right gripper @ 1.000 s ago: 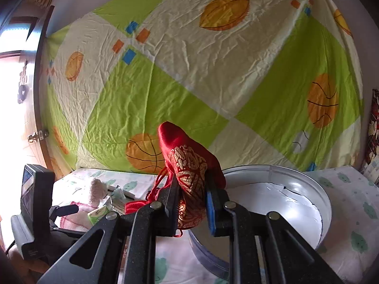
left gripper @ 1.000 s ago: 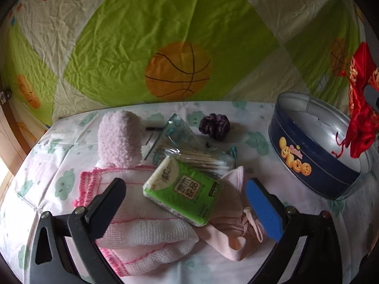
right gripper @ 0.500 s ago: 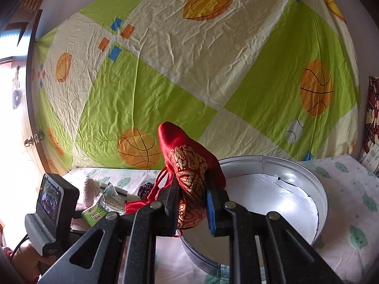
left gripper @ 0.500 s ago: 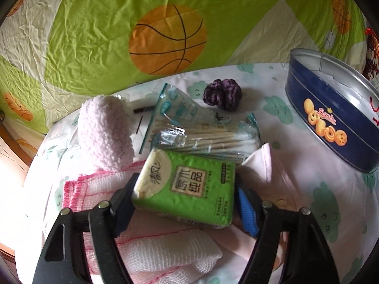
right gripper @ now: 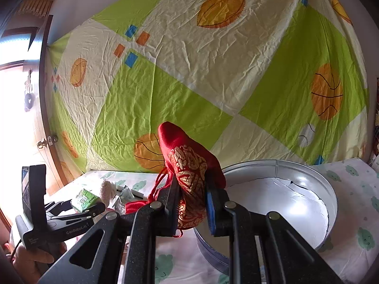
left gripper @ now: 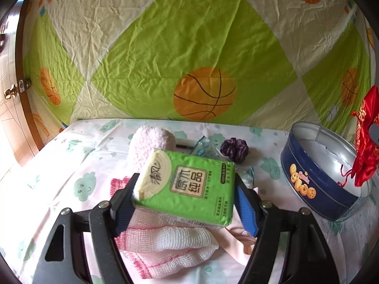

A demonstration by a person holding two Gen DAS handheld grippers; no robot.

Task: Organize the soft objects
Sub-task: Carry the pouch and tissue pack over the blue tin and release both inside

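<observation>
The left gripper (left gripper: 187, 198) grasps a green tissue pack (left gripper: 187, 184) between its two fingers, one pad pressing on each short side, and the pack hangs clear above the bed. Directly under the pack lies a white and pink gauze cloth (left gripper: 165, 248), and a pale pink garment (left gripper: 239, 246) lies just beside it, under the blue-padded finger. Beyond the pack there is a fluffy pink sock (left gripper: 149, 142), a clear plastic bag (left gripper: 203, 146) and, further to the right, a dark purple scrunchie (left gripper: 234, 150). All these rest on the bed sheet (left gripper: 71, 165) with green cloud figures.

The right gripper (right gripper: 191, 203) is clenched on a red embroidered pouch (right gripper: 189, 165), which stands up between the fingers; its red cords hang down on the left side. Just beyond and to the right of this gripper stands the round blue cookie tin (right gripper: 329, 203), open, with a silver inside. The pouch is above the near edge of the tin, not in it. Behind everything hangs a green and cream sheet (right gripper: 189, 71) with basketball prints.
</observation>
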